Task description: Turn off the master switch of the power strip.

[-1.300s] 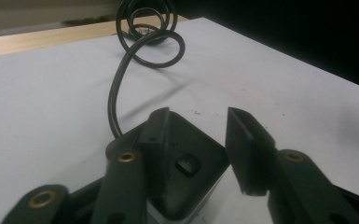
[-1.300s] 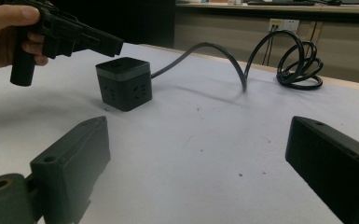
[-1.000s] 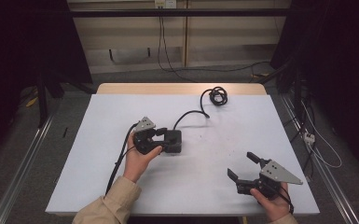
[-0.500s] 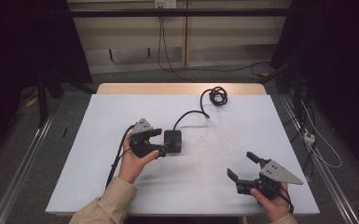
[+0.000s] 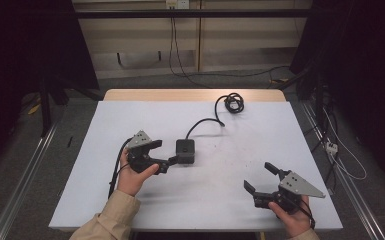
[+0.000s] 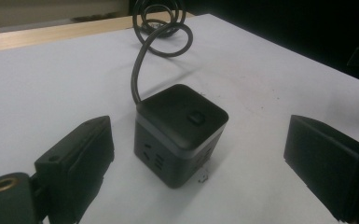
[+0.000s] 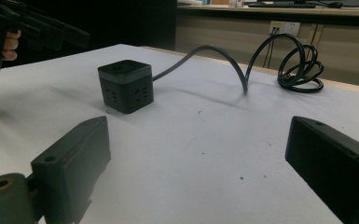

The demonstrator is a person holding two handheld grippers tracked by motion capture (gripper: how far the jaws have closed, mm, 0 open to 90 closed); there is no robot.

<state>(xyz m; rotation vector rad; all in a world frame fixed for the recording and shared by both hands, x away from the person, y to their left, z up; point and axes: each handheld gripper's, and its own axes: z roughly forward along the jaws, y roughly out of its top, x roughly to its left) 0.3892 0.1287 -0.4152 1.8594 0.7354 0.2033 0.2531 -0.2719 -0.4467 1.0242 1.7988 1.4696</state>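
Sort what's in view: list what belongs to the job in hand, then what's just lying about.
In play, it seems:
power cube
its coiled cord
left hand-held gripper, open beside the cube
right hand-held gripper, open

Lying about:
white socket block on the floor
wall outlet

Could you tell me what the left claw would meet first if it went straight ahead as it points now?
Most likely the black power cube: it sits just ahead of the open left claw, centred between its jaws.
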